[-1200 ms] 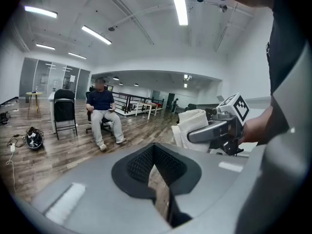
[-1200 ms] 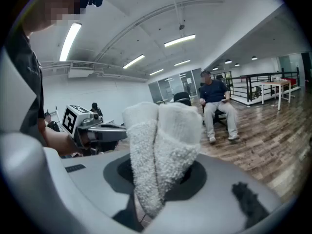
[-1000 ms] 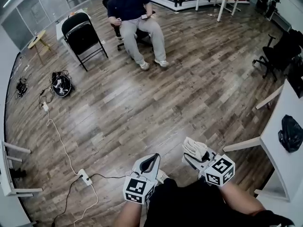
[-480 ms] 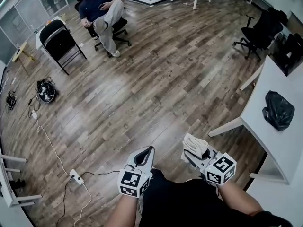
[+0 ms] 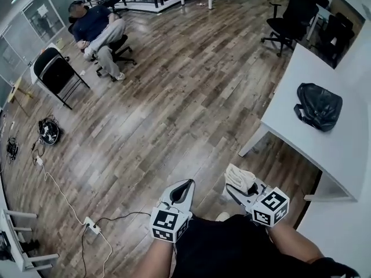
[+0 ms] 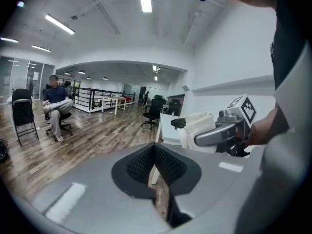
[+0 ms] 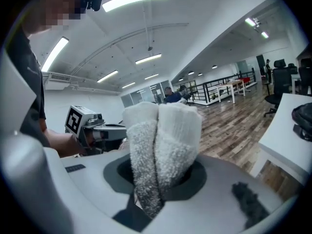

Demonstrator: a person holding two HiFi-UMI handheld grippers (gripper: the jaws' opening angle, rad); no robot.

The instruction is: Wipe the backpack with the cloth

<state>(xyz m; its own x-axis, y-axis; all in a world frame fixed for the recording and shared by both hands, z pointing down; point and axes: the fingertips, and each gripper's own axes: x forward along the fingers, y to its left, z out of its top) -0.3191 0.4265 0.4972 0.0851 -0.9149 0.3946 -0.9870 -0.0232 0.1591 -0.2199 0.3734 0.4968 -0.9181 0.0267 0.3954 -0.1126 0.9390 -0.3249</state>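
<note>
Right hand-held gripper is clamped on the folded white cloth, which pokes out past its jaws. Left hand-held gripper is just beside it on its left, jaws together with nothing in them. The black backpack lies on the white worktop, well ahead and off to the right of the right hand-held gripper, so well apart from the cloth. Both grippers hang over the wood floor.

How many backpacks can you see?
1. The black backpack lies on the white table at the right of the head view. No other one shows, though parts of the room are out of view.
</note>
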